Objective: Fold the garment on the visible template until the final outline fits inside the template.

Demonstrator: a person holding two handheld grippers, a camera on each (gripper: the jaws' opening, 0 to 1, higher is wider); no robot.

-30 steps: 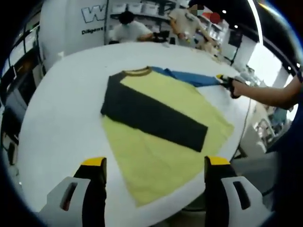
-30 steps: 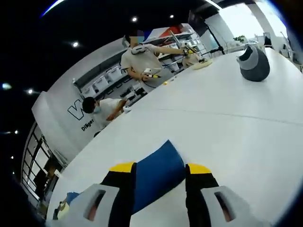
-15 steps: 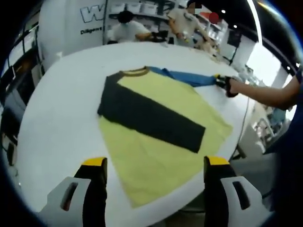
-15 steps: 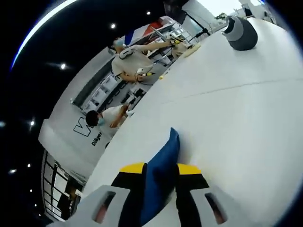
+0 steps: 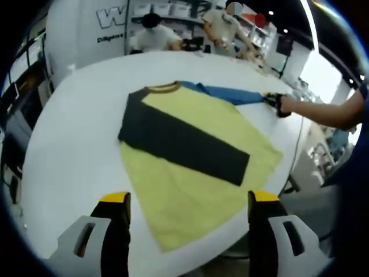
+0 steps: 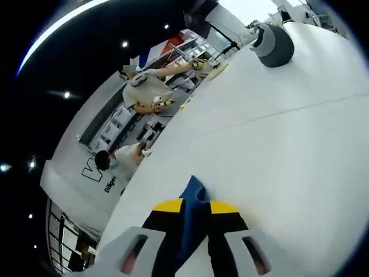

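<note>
A yellow shirt [image 5: 190,167] lies flat on the white table [image 5: 75,133], a dark sleeve [image 5: 179,144] folded across its chest. Its blue sleeve [image 5: 230,93] stretches out to the right. My right gripper [image 5: 274,101], held by a hand, pinches that sleeve's end. In the right gripper view the blue sleeve [image 6: 193,208] stands edge-on between the yellow-tipped jaws, my right gripper [image 6: 196,206] shut on it. My left gripper [image 5: 184,199] hangs open above the shirt's near hem, nothing between its fingers.
A grey rounded object [image 6: 275,43] sits far across the table. Two people [image 5: 155,36] work at benches behind the table. The table edge [image 5: 253,231] runs close to the shirt's near corner. A person's arm [image 5: 328,112] reaches in from the right.
The right gripper has rolled and closed tighter on the blue sleeve, which now stands narrow between the jaws. The left gripper view has barely shifted.
</note>
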